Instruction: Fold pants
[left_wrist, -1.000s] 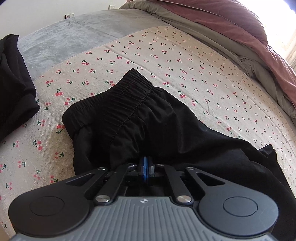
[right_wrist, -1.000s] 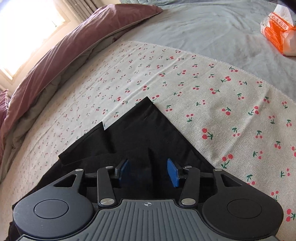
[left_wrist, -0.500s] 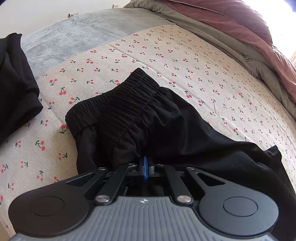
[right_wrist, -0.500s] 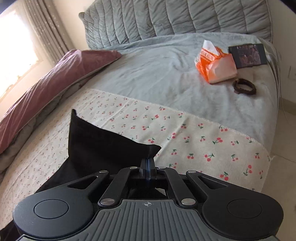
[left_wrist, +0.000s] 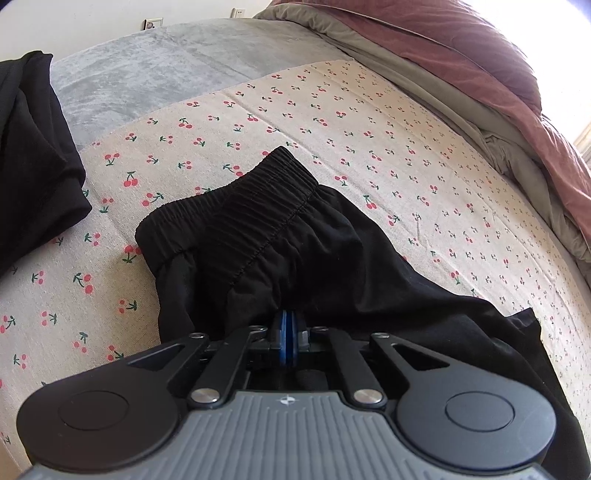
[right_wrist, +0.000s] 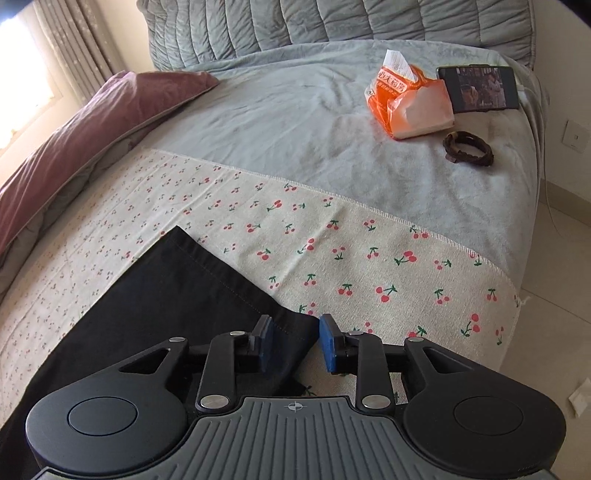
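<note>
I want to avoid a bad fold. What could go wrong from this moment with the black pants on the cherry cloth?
1. The right gripper is opening and its pads are off the pants' hem, so the leg may settle crooked.
2. The left gripper is shut on the bunched pants below the waistband; pulling there could drag more wrinkles into the fold.
3. A second black garment lies close by and could be caught.

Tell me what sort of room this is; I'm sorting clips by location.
Most likely a bedroom: a bed with a padded headboard, a pillow, and a curtain by the window.
</note>
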